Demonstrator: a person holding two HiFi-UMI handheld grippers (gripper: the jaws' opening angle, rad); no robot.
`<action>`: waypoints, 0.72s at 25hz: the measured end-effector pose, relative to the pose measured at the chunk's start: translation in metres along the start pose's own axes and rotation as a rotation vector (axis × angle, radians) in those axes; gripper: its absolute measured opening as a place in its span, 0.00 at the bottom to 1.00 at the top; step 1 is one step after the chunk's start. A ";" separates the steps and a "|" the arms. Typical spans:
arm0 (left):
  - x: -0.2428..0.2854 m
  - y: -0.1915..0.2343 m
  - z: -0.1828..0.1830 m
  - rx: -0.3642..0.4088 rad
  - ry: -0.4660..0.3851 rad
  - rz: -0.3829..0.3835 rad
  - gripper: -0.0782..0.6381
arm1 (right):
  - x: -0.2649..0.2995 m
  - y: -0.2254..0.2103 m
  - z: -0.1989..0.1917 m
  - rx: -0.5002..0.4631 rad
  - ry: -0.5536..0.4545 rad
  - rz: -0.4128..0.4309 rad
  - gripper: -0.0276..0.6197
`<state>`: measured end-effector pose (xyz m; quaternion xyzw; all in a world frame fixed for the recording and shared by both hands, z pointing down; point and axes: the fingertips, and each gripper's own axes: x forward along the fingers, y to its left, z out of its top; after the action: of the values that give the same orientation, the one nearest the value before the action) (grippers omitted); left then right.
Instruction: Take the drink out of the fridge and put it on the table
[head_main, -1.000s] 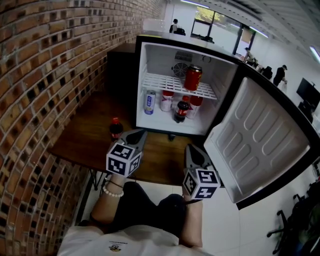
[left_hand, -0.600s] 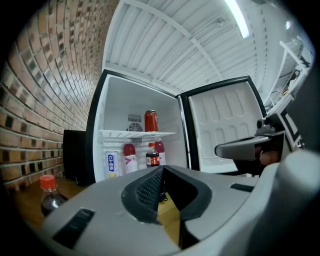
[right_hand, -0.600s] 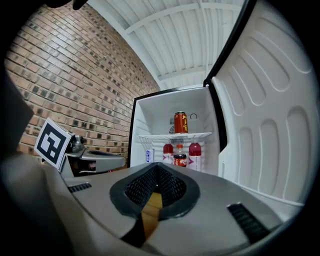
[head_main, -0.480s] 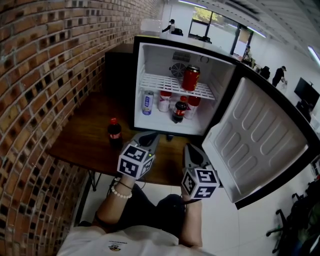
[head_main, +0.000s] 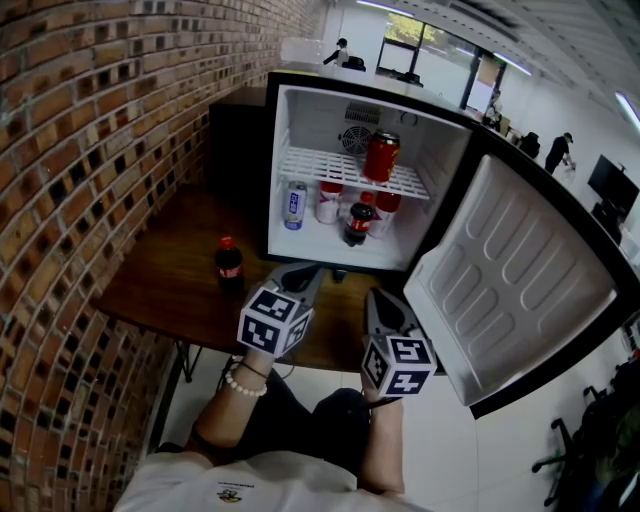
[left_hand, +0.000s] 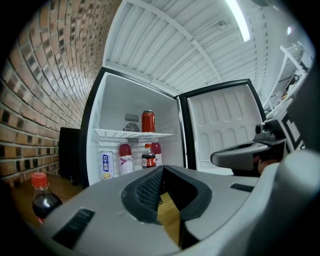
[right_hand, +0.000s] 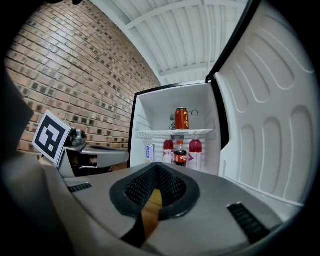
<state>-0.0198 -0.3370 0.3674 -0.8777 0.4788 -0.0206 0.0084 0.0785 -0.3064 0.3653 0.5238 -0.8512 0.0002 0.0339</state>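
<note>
Left gripper: the grey left gripper (head_main: 300, 277) hovers over the near edge of the brown wooden table (head_main: 165, 275). Its jaws are closed on nothing.
Right gripper: the grey right gripper (head_main: 380, 300) sits just right of it, tips aimed at the fridge. Its jaws are together and empty.
Fridge: the small white-lined fridge with a black casing (head_main: 447, 170) stands on the far part of the table, with its door (head_main: 520, 270) swung out to the right.
Drink on table: a dark cola bottle with a red cap (head_main: 229, 262) stands left of the fridge, well apart from both grippers.
Its axis: long axis vertical, cap up, resting on its base so it cannot roll.
Drinks inside: a red can (head_main: 381, 157) is upright on the white wire shelf (head_main: 335, 168). Below it stand a blue-and-white can (head_main: 295, 205), pink bottles (head_main: 328, 203) and a second dark cola bottle (head_main: 359, 224).
Why so held: both grippers face the open fridge, probably ready to reach in.
Stage: one drink looks delivered; the rest wait inside.
</note>
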 end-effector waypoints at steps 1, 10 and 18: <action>0.000 0.000 0.000 -0.003 -0.001 -0.001 0.11 | 0.000 -0.001 -0.001 -0.001 0.004 -0.001 0.06; 0.002 -0.002 0.003 -0.007 -0.010 -0.010 0.11 | 0.001 -0.001 -0.004 -0.008 0.023 -0.009 0.06; -0.002 0.000 0.006 -0.012 -0.016 -0.003 0.11 | 0.000 0.002 -0.003 -0.013 0.028 -0.008 0.06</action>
<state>-0.0209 -0.3357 0.3613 -0.8785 0.4775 -0.0107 0.0068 0.0771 -0.3057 0.3687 0.5271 -0.8484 0.0017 0.0490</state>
